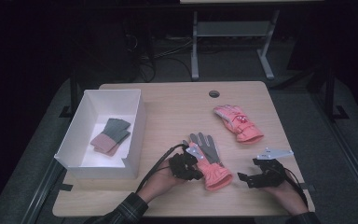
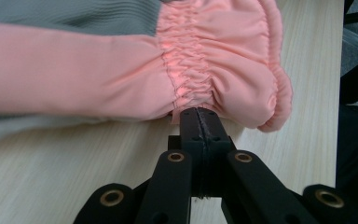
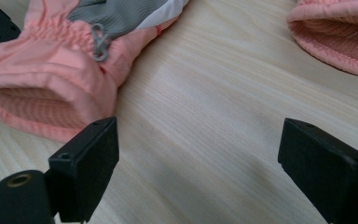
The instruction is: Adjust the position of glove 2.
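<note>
Pink cuff fabric of the near glove (image 1: 210, 164) meets my left hand-held gripper (image 1: 189, 164), whose jaws are pressed together at its edge; whether they pinch cloth I cannot tell. My right hand-held gripper (image 1: 248, 179) rests wide open and empty near the desk (image 1: 177, 116) front edge, bare wood between it and the cuff.

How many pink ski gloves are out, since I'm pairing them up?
2: one glove palm-up at the near table edge between the hands, the other glove farther back right. None seem hidden.
</note>
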The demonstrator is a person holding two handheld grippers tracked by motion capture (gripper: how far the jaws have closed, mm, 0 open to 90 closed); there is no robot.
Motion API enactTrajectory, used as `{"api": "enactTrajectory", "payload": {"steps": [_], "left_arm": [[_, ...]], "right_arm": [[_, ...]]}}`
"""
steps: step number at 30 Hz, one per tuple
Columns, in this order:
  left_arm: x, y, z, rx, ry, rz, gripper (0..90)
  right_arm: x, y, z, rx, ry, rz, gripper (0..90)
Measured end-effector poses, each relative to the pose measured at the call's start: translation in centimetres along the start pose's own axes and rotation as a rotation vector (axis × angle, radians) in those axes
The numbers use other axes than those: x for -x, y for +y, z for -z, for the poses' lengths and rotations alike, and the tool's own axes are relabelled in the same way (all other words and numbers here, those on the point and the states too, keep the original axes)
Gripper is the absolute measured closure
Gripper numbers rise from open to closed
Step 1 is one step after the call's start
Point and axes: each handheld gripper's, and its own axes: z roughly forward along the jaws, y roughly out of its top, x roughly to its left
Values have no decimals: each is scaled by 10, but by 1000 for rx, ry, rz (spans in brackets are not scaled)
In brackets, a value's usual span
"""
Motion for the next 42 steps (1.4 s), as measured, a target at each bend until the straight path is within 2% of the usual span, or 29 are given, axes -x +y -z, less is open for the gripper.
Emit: {"api": "enactTrajectory", "payload": {"steps": [5, 6, 10, 14, 17, 18, 20, 21, 22, 23, 25, 28, 31, 32, 33, 35, 37, 38, 41, 42], "left_arm": [[3, 5, -7, -3, -4, -14, 897], [4, 7, -9, 13, -6, -4, 898], [3, 10, -11, 26, -15, -2, 897], [5, 10, -9, 33, 5, -19, 894], [3, 6, -4, 37, 20, -21, 823], [2, 0, 3, 45, 38, -27, 779], [2, -3, 6, 44, 47, -29, 712], [2, -6, 9, 48, 53, -32, 712], [1, -10, 14, 60, 61, -34, 676], [1, -13, 16, 66, 66, -28, 600], [0, -19, 21, 78, 82, -29, 570], [-3, -33, 29, 102, 113, -18, 425], [-6, -42, 33, 113, 131, -20, 378], [-6, -46, 35, 119, 147, -17, 359], [-7, -52, 38, 132, 153, 3, 317], [-7, -56, 39, 141, 163, 10, 249], [-7, -64, 42, 152, 192, 31, 186], [-7, -66, 43, 160, 194, 48, 169], [-7, -70, 45, 158, 199, 47, 159], [-7, -71, 45, 168, 201, 60, 159]], "right_arm": [[0, 0, 0, -4, 0, -3, 122], [0, -1, 0, -1, 0, 0, 122], [0, 0, 0, -1, 0, 1, 122], [0, 0, 0, -1, 1, 8, 122], [0, 0, 0, -1, 3, 6, 124], [0, -1, -1, -7, 7, 5, 126], [-1, -1, -1, -22, 10, 10, 125], [-1, -1, -1, -22, 10, 10, 125], [-1, -1, -1, -25, 12, 11, 122], [-2, 0, 0, -23, 23, 15, 117], [-2, 0, 0, -23, 23, 11, 117], [-4, 2, 2, -31, 18, 5, 124], [-4, 3, 3, -33, 10, 9, 134], [-4, 4, 4, -36, 5, 14, 136], [-2, 6, 6, -32, -3, 17, 140], [-1, 10, 8, -26, -10, 5, 142], [2, 15, 9, -13, -14, 0, 151], [4, 17, 10, -8, -11, -2, 168], [8, 22, 10, -9, -14, -28, 179], [10, 24, 10, -11, -15, -31, 190]]}}
